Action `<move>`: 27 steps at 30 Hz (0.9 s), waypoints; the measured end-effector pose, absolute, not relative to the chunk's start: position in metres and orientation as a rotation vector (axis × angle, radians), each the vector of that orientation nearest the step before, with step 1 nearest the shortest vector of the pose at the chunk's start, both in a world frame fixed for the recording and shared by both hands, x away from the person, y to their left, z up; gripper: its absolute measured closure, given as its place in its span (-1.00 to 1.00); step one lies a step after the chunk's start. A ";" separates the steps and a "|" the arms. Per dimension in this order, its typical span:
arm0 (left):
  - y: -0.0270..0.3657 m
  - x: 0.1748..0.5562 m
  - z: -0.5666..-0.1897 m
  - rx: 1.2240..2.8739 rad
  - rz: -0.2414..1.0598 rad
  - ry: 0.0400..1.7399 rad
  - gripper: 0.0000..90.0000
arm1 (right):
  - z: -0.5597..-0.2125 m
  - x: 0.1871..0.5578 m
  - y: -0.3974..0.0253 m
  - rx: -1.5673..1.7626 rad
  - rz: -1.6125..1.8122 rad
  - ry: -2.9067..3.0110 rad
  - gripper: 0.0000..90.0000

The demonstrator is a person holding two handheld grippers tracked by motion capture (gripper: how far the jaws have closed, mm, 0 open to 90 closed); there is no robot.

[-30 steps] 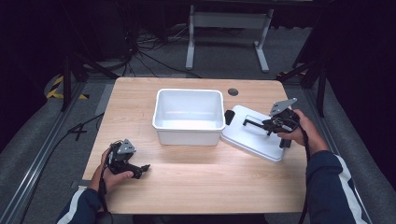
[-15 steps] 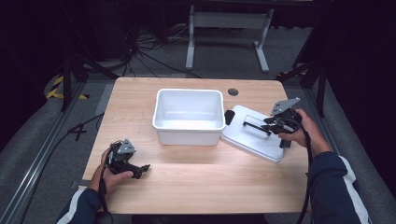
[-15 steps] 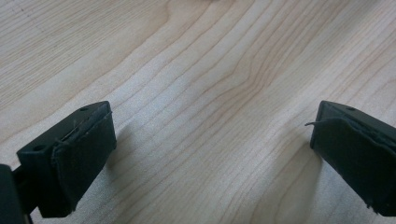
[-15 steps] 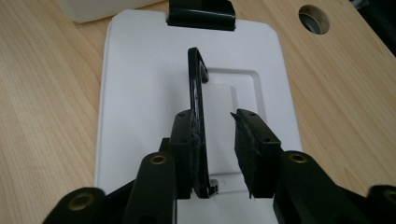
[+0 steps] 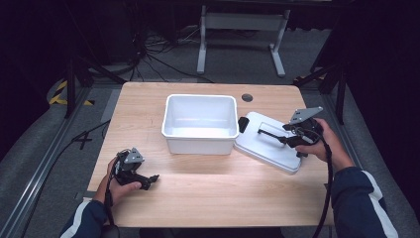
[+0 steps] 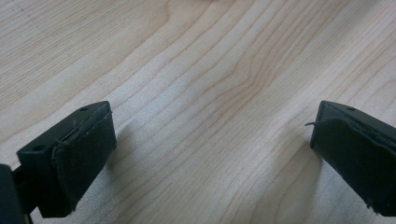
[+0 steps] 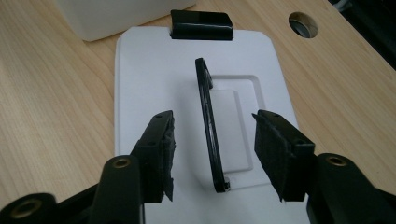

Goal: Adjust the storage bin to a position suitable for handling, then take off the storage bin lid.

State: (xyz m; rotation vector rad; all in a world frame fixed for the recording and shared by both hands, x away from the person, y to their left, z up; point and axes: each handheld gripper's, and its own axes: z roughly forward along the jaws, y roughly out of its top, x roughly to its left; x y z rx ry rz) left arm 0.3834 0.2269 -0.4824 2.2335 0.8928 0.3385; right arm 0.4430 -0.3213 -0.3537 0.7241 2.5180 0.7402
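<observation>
White lid (image 5: 270,144), lying on the table (image 5: 208,198) just right of the tub (image 5: 200,124), now has its upright black handle (image 7: 210,126) between the right gripper (image 7: 212,140)'s wide-open jaws, which have closed in, ready to clamp.

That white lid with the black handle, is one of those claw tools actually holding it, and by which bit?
Not yet. The right gripper is open, its jaws on either side of the lid's raised black handle without touching it.
</observation>
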 end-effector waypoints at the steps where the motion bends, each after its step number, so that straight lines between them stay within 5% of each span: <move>1: 0.227 0.383 -0.482 2.234 0.337 0.893 -0.99 | -0.353 0.441 -0.321 0.712 0.743 2.519 0.02; 27: 0.227 0.383 -0.482 2.239 0.339 0.886 -0.99 | -0.363 0.384 -0.342 0.712 0.781 2.418 -0.19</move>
